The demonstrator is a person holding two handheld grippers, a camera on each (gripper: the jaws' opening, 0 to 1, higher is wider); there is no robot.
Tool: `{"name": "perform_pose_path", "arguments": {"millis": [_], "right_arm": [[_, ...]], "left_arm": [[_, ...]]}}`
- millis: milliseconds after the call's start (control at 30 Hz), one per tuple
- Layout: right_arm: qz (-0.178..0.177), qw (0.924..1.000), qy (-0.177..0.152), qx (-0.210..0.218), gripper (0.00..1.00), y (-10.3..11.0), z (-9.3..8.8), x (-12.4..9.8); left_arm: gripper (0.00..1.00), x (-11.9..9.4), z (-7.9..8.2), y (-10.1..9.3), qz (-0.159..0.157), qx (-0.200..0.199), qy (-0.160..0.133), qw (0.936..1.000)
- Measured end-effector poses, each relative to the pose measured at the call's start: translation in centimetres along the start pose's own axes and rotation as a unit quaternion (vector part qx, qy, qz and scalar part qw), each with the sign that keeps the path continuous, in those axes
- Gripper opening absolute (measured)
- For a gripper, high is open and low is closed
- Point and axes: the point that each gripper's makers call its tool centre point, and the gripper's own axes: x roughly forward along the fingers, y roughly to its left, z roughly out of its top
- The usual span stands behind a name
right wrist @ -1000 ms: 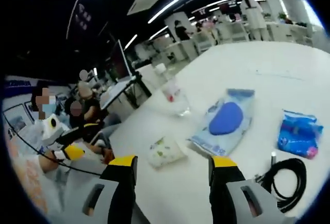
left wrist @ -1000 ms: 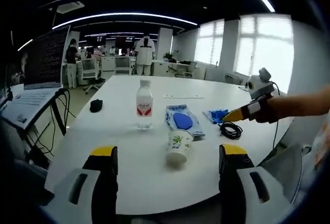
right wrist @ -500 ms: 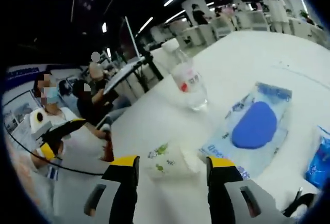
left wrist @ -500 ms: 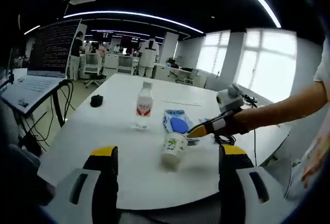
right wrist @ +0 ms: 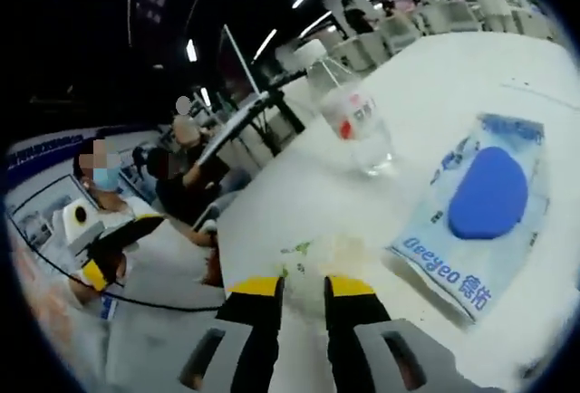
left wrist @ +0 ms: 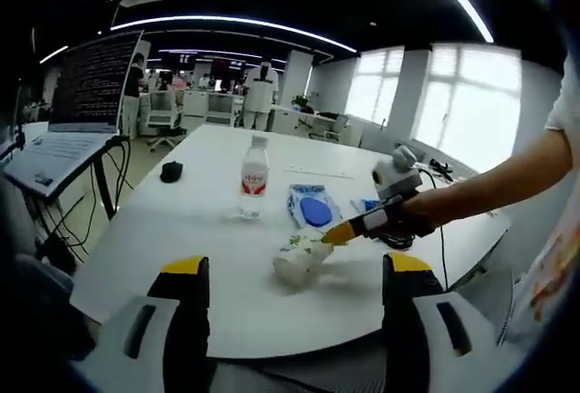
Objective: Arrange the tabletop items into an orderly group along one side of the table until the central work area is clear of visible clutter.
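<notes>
A white paper cup with a green print [left wrist: 297,259] leans tilted on the white table [left wrist: 181,230]. My right gripper [left wrist: 337,232] comes in from the right and is shut on the cup's rim; in the right gripper view the cup [right wrist: 317,262] sits between the narrowed yellow-tipped jaws [right wrist: 302,286]. My left gripper [left wrist: 296,268] is open near the table's front edge, short of the cup, and it shows as the left gripper [right wrist: 113,248] in the other view. Behind the cup stand a water bottle [left wrist: 255,174] [right wrist: 358,126] and a blue wet-wipes pack [left wrist: 313,209] [right wrist: 485,198].
A black mouse [left wrist: 170,172] lies at the far left of the table. A small blue packet [left wrist: 367,205] lies beyond the right gripper. An open laptop [left wrist: 54,153] on a stand is off the left edge. Seated people [right wrist: 177,171] are beyond the table's edge.
My right gripper has moved onto the paper cup and its jaws have narrowed around it. The cup has tipped from upright to leaning. My left gripper has kept still.
</notes>
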Motion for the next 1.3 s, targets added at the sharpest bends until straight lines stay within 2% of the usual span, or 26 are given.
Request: {"name": "perform_pose_path", "arguments": {"millis": [33, 133, 233, 333, 500, 700, 733, 800, 833, 867, 967, 1000, 1167, 1200, 1233, 1267, 1300], "right_arm": [[0.005, 1.0000, 0.004, 0.001, 0.03, 0.3, -0.3, 0.0], [0.024, 0.9994, -0.001, 0.025, 0.00, 1.2, -0.4, 0.1], [0.030, 0.9988, -0.010, 0.036, 0.00, 1.7, -0.2, 0.1], [0.050, 0.9982, -0.016, 0.030, 0.00, 2.9, 0.6, -0.3], [0.054, 0.9984, -0.019, -0.004, 0.00, 3.6, 2.7, -1.1], [0.006, 0.9971, -0.014, -0.075, 0.00, 2.8, 6.2, -2.4], [-0.001, 0.9971, -0.012, -0.075, 0.00, 2.7, 6.7, -2.5], [-0.017, 0.9952, -0.002, -0.096, 0.00, 1.3, 7.8, -2.4], [-0.037, 0.9929, 0.018, -0.112, 0.00, 1.1, 7.8, -2.7], [-0.051, 0.9900, 0.032, -0.127, 0.00, 0.8, 7.8, -2.8], [-0.088, 0.9738, 0.082, -0.193, 0.00, -0.8, 8.1, -2.9], [-0.092, 0.9719, 0.088, -0.198, 0.00, -1.0, 8.1, -2.9], [-0.111, 0.9476, 0.127, -0.271, 0.00, -1.8, 9.8, -2.3], [-0.112, 0.9374, 0.142, -0.298, 0.00, -2.8, 10.5, -1.8], [-0.115, 0.9254, 0.159, -0.324, 0.00, -2.9, 10.7, -1.7], [-0.117, 0.9167, 0.170, -0.342, 0.00, -3.1, 10.7, -1.6], [-0.120, 0.9033, 0.188, -0.367, 0.00, -3.5, 11.1, -1.4]], "left_arm": [[0.77, 0.1, 0.0, 0.0, -0.002, -0.001, 0.000, 1.0000], [0.77, 0.5, -0.1, -0.1, -0.005, 0.003, 0.002, 1.0000], [0.76, 0.8, -0.1, -0.3, -0.008, 0.005, 0.004, 1.0000], [0.76, 0.8, -0.1, -0.3, -0.010, 0.004, 0.002, 0.9999], [0.76, 0.7, -0.3, -0.4, -0.010, 0.003, 0.006, 0.9999], [0.75, 0.5, -0.4, -0.3, -0.009, 0.002, 0.006, 0.9999], [0.75, 0.5, -0.4, -0.3, -0.009, 0.002, 0.007, 0.9999], [0.75, 0.6, -0.5, -0.3, -0.009, 0.000, 0.007, 0.9999], [0.75, 0.6, -0.5, -0.2, -0.009, 0.000, 0.006, 0.9999], [0.75, 0.6, -0.4, -0.3, -0.009, 0.000, 0.005, 0.9999], [0.75, 0.5, -0.4, -0.4, -0.008, 0.001, 0.003, 1.0000], [0.75, 0.5, -0.5, -0.4, -0.008, 0.001, 0.003, 1.0000], [0.74, 0.3, -1.2, -0.2, -0.005, 0.007, 0.015, 0.9998], [0.74, 0.2, -1.2, -0.1, -0.004, 0.009, 0.015, 0.9998], [0.74, 0.1, -1.1, -0.1, -0.004, 0.010, 0.014, 0.9999], [0.74, 0.0, -1.1, 0.0, -0.003, 0.009, 0.012, 0.9999], [0.74, 0.0, -1.1, 0.1, -0.002, 0.008, 0.011, 0.9999]]}}
